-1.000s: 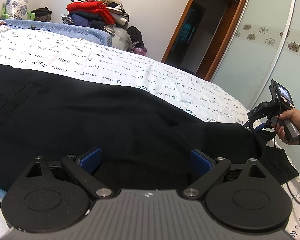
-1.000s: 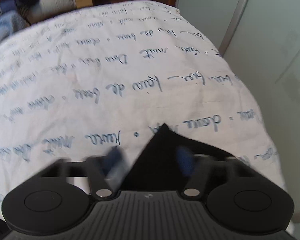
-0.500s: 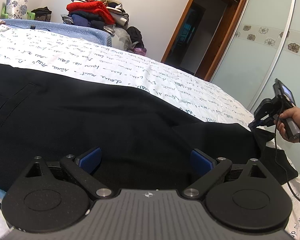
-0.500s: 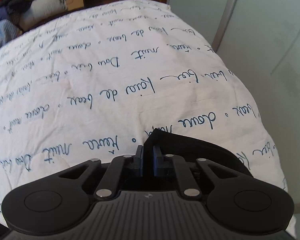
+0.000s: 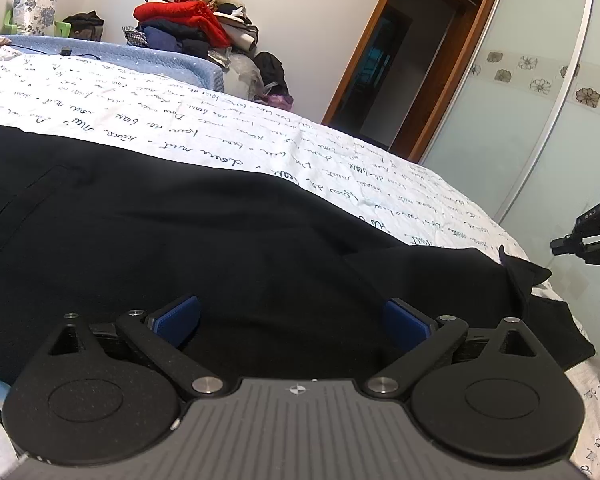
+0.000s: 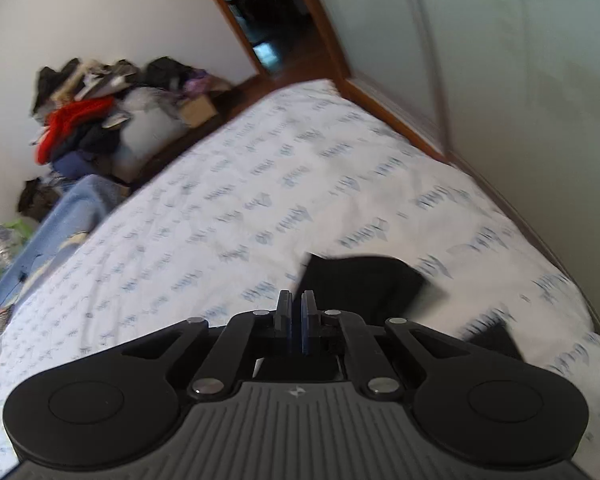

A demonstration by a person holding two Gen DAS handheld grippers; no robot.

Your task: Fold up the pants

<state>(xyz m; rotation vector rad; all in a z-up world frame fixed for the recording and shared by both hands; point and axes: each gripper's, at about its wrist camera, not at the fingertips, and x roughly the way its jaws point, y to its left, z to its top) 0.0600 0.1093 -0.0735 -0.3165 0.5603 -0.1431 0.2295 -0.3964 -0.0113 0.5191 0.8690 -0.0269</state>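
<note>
The black pants (image 5: 220, 240) are lying spread flat across the near side of the bed (image 5: 180, 120), their waist end reaching toward its left edge and the leg hems lying near its right edge. One hem corner (image 6: 360, 280) is standing up off the script-printed sheet. The right gripper (image 6: 296, 308) is pinching that corner, its blue pads (image 6: 306, 320) pressing almost together with the black cloth running straight into the slit between them; this view is blurred. The left gripper (image 5: 292, 316) is hovering low over the pants' middle, its fingers spreading wide with nothing between them. A pile of clothes (image 5: 188, 20) is sitting beyond the bed's far edge, and a sliding wardrobe door (image 5: 520, 160) is standing along its right side.
</note>
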